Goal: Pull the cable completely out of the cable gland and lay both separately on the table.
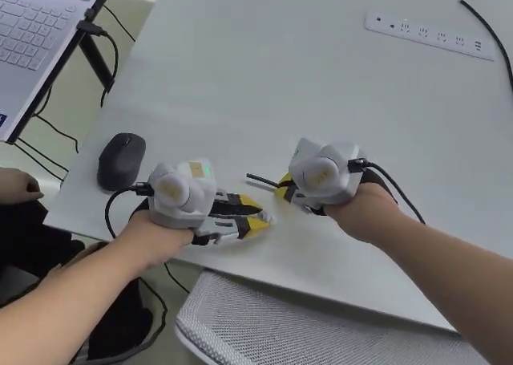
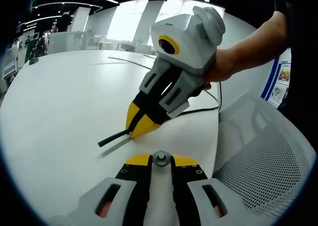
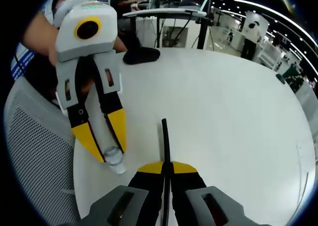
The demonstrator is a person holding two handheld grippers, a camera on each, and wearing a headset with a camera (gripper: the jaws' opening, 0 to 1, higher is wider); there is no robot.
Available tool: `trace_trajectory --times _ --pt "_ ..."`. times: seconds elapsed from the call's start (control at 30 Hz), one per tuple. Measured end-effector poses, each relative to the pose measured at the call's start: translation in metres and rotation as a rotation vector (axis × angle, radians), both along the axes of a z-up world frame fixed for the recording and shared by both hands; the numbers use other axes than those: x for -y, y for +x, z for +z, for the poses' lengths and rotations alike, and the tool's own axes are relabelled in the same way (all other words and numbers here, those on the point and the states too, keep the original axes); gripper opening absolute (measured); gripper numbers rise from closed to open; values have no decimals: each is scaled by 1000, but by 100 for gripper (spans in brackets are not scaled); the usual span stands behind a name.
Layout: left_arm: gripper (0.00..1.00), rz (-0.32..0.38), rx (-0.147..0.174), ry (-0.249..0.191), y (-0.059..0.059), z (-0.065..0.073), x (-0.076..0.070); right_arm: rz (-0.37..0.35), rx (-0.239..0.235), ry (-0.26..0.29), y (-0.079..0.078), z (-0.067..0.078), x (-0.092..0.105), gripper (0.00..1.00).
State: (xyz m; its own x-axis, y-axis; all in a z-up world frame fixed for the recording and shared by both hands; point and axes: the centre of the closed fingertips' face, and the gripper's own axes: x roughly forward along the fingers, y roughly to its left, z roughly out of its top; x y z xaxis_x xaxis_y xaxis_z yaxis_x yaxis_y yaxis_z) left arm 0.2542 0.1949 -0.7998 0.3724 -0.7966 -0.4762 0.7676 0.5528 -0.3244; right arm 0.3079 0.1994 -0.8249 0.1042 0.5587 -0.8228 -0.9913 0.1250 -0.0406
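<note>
Now, left tool (image 3: pixel 111 154) clamping one cable gland (image 2: pixel 160 158), right tool (image 2: pixel 135 130) pinching one cable (image 3: pixel 164 136).

Low in the frame, my left gripper (image 1: pixel 263 219), cable gland (image 2: pixel 160 158) between its jaws, lies just left of my right gripper (image 1: pixel 282 190), which pinches the cable (image 1: pixel 260 179); the mouse (image 1: pixel 121 160) lies further left, laptop (image 1: pixel 32 28) upper left, power strip (image 1: pixel 429 34) upper right.

Black cable (image 3: pixel 164 136); pale grey cable gland (image 3: pixel 115 161); white table (image 1: pixel 280 76); left tool (image 2: pixel 160 162), right tool (image 3: pixel 166 167) yellow-tipped; black mouse (image 1: pixel 121 160).
</note>
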Motion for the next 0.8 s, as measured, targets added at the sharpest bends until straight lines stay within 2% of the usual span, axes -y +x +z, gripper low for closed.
trace_trajectory --times 0.13,0.4,0.5,0.63,0.7,0.73,0.8 --pt "16 -18 17 17 -1 0 1 -3 -3 0 -1 0 0 0" --pt "16 -28 25 40 -2 -3 0 -18 -19 -2 -3 0 0 0" --pt "16 -33 18 56 -3 -6 -2 -22 -19 -5 -3 0 1 0" --pt "16 -26 24 55 -3 -6 -2 -29 -21 -6 -3 -1 1 0" --pt "16 -29 20 59 -4 -8 -3 -46 -48 4 -4 -1 0 2" --pt "16 -28 28 58 -4 -8 -3 -49 -51 5 -4 0 0 2" --pt "16 -22 14 51 -5 -8 -4 -50 -46 2 -4 0 1 2"
